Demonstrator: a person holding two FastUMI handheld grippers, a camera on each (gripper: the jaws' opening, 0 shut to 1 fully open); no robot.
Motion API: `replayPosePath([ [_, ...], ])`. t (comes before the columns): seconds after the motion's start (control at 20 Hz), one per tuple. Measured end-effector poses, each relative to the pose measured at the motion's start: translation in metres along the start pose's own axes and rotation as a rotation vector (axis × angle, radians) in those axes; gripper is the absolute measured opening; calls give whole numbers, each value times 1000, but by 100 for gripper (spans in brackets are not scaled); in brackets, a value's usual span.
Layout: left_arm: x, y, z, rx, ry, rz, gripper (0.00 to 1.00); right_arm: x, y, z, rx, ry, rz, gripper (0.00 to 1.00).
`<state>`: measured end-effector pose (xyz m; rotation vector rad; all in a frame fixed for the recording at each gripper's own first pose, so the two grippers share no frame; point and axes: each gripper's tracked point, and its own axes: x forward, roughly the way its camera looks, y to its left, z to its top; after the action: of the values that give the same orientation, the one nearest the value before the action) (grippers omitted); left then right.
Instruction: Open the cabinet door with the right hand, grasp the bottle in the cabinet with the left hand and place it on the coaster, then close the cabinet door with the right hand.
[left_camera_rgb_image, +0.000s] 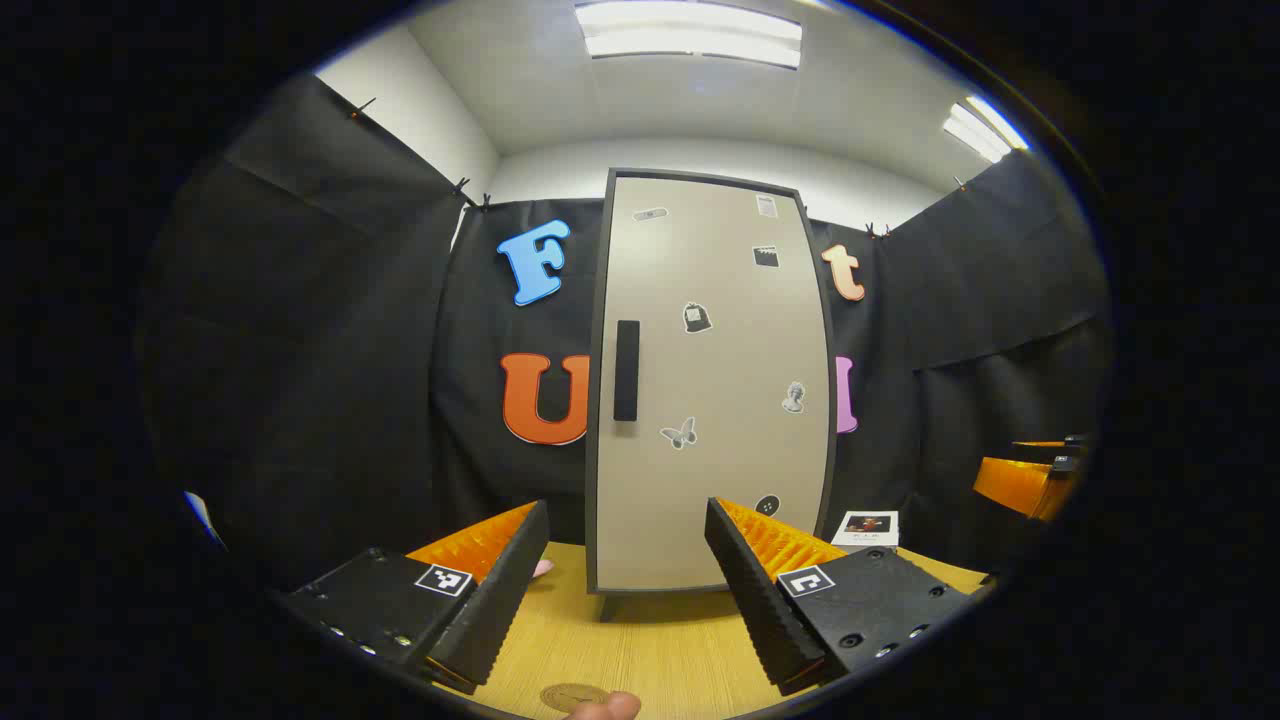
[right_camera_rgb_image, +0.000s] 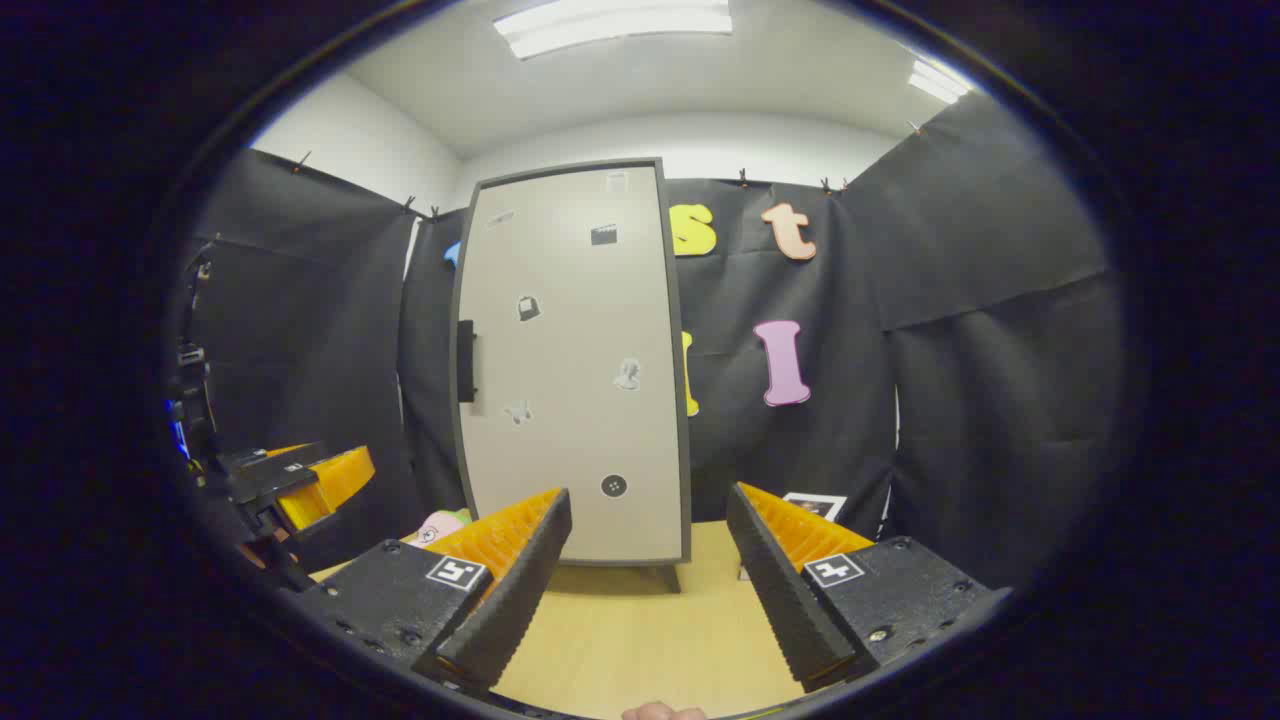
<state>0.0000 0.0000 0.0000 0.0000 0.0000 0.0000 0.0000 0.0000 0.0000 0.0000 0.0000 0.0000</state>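
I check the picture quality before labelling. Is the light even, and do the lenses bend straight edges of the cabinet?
Left gripper view: ceiling lights are blown out white; the cabinet door is evenly lit, its side edges bow outward, and the handle is sharp. Right gripper view: the same bright ceiling glare; the door bulges and leans; the table shows only a soft shadow under the cabinet.

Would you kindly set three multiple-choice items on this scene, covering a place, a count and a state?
1. The cabinet stands on:
A. a wooden table
B. the floor
C. a shelf

2. Handles on the cabinet door:
A. three
B. two
C. one

3. The cabinet door is:
A. wide open
B. shut
C. removed

Answers:
1 A, its feet rest on the table.
2 C, a single dark handle sits by the door's left edge.
3 B, the door lies flush in its frame, while the left gripper and right gripper hang open in front.
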Motion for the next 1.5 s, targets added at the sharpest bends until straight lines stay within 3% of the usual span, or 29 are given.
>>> replayPosePath([
  [1.0,-3,4,-1,8,-5,7,95,7,14,2,-1,9,50,98],
  [1.35,-6,3,-4,7,1,9,95,16,25,16,-32,-7,101,98],
  [1.5,-9,3,-10,-6,15,14,95,27,37,25,-46,-5,160,98],
])
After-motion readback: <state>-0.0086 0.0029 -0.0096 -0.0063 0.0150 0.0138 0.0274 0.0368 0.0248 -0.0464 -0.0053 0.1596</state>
